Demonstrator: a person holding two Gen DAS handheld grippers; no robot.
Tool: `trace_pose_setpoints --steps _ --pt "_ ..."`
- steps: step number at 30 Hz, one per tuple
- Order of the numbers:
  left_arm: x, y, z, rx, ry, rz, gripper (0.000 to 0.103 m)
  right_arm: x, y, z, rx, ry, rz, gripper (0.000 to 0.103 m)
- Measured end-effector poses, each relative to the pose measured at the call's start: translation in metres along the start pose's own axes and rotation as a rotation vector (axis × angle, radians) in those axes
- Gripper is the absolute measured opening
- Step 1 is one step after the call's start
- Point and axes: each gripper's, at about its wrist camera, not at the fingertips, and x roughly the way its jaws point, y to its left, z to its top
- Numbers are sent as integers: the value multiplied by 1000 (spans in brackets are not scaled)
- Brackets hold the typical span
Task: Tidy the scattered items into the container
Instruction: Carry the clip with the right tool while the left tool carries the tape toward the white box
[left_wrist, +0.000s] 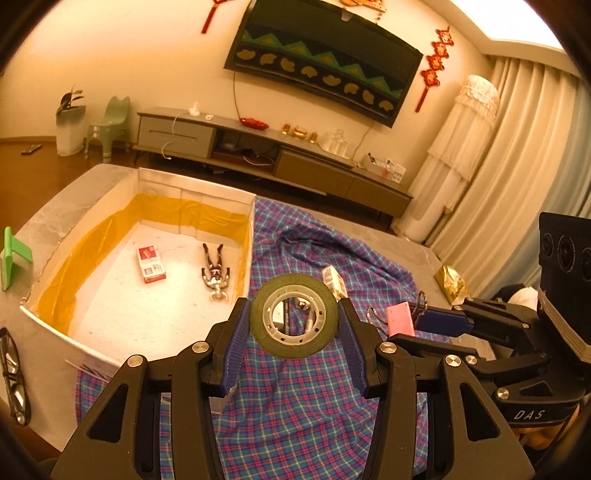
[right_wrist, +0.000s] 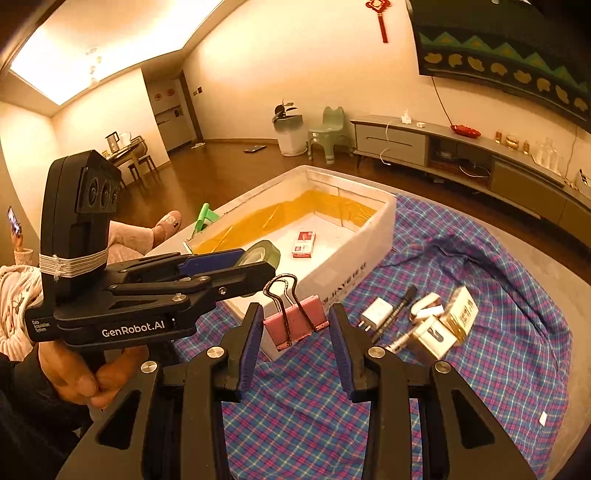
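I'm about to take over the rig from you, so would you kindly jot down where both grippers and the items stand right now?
Left gripper: shut on the green tape roll, held above the plaid cloth beside the box.
Right gripper: shut on the pink binder clip, near the box's corner.
Done: the red packet and the toy figure lie in the white box.
Left: drop the tape and the clip in, then collect the white charger, the black pen and the small cartons from the cloth.
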Motion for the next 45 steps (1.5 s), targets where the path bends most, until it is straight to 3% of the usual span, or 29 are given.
trace_pose_setpoints --steps 12,30,45 --pt "-6 26 14 -26 -30 14 49 22 25 25 -52 15 14 38" --pt "4 92 30 -146 -30 86 49 71 41 56 -93 53 16 38" --pt "24 134 34 -199 60 162 49 113 42 81 -140 101 -12 38"
